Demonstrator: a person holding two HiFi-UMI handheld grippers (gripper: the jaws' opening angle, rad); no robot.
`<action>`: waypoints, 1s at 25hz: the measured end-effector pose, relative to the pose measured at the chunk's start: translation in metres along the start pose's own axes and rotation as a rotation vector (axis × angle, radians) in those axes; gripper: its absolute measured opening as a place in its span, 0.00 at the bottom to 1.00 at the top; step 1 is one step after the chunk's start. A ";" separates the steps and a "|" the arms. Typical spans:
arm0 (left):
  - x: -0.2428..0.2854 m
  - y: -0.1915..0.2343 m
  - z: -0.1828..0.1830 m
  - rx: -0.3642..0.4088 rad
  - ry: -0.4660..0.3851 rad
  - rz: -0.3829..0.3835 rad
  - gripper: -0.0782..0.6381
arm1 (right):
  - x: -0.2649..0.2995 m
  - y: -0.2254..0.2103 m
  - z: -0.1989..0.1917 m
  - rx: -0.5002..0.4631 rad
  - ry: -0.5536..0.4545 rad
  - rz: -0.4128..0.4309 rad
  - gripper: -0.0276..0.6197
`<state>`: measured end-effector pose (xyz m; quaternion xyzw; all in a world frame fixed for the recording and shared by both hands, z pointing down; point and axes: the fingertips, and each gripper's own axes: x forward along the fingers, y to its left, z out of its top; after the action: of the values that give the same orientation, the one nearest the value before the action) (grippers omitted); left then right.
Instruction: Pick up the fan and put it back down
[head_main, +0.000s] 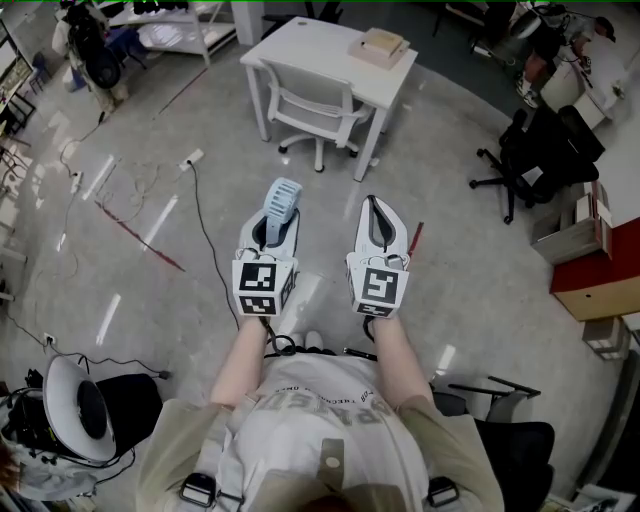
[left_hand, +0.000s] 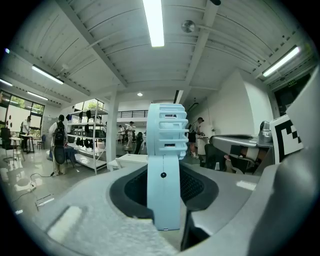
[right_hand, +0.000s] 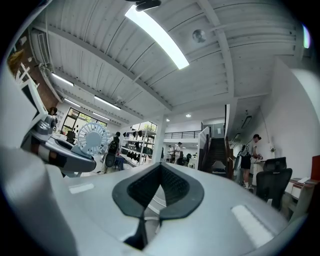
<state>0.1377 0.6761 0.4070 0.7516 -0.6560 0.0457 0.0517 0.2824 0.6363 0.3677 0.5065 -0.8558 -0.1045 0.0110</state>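
Pick-up half looks done to me: the fan (head_main: 283, 200) is off every surface, held out in front of the person at about waist height, well above the floor (head_main: 150, 190). The put-down is left. I see no surface near it. The white desk (head_main: 320, 45) and the chair (head_main: 315, 105) are ahead and well apart, so where it goes down I can't say.

Left gripper (head_main: 268, 238): jaws partway closed, clamped on the fan's light blue handle. In the left gripper view the handle stands upright between the dark pads (left_hand: 132, 192), grille head above them, edge-on to the camera. The grip looks centred and I see no tilt. The gripper points roughly level.

Right gripper (head_main: 378, 228): jaws fully together with nothing between them; the right gripper view shows the pads meeting in a closed seam. It hangs just beside the left one, not touching the fan. The fan's round grille shows at the left edge of that view.
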 end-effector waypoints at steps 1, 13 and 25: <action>0.001 -0.003 -0.001 0.000 0.001 -0.004 0.29 | -0.001 -0.003 -0.001 0.020 0.000 0.001 0.04; 0.010 0.004 -0.015 0.016 0.059 -0.012 0.29 | 0.015 0.014 -0.023 0.261 0.059 0.186 0.44; 0.094 0.082 -0.003 0.034 0.035 -0.051 0.29 | 0.119 0.032 -0.035 0.240 0.064 0.144 0.46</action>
<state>0.0687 0.5735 0.4239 0.7680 -0.6347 0.0684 0.0516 0.2018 0.5420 0.3981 0.4445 -0.8955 0.0160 -0.0147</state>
